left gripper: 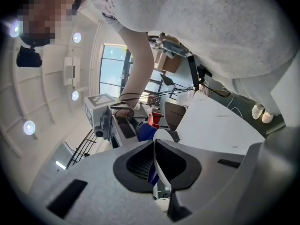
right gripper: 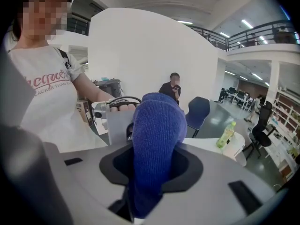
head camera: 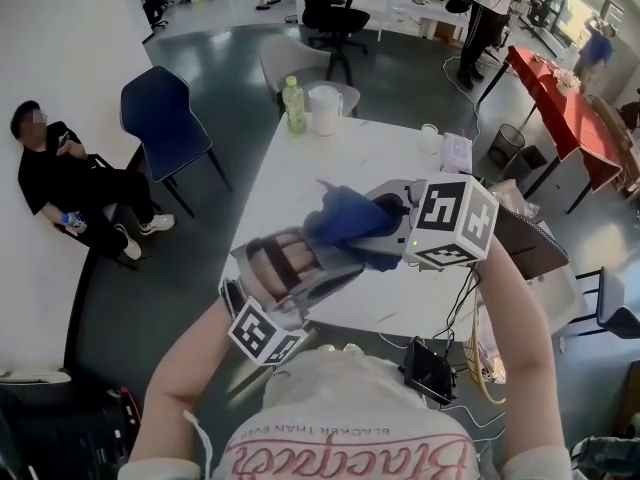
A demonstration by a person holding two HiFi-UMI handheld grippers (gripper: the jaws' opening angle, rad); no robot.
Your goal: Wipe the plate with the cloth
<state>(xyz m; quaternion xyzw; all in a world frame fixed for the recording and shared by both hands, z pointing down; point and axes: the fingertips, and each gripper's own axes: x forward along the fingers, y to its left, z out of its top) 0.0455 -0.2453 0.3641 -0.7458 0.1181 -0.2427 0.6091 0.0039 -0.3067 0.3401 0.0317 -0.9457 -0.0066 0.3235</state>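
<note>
At the far end of the counter (head camera: 330,163) a green bottle (head camera: 294,104) and a white jug (head camera: 325,111) stand side by side, and a small cup (head camera: 429,136) and a tissue pack (head camera: 456,153) sit towards the counter's right edge. Left of the counter are a blue chair (head camera: 165,123) and a person (head camera: 65,183) sitting low against the white wall. Right of the counter is a red table (head camera: 560,108). At the counter's near edge a black box (head camera: 430,368) trails cables. My arms and both tools hang over the near half of the counter and hide it. My left tool (left gripper: 157,172) is clamped on the rim of the plate (left gripper: 158,156), held up above the counter; it is thin and pale, and I see it edge-on. My right tool (right gripper: 152,170) is closed on the cloth (head camera: 345,223), a ribbed deep blue bunch that bulges out of the jaws and blocks the middle of the right gripper view. It lies across the plate as I look down; I cannot tell whether they touch. The counter is plain white. The room is an open office with a glossy grey floor, a black office chair (head camera: 330,13) beyond the counter, and a railed gallery (right gripper: 243,32) above.
</note>
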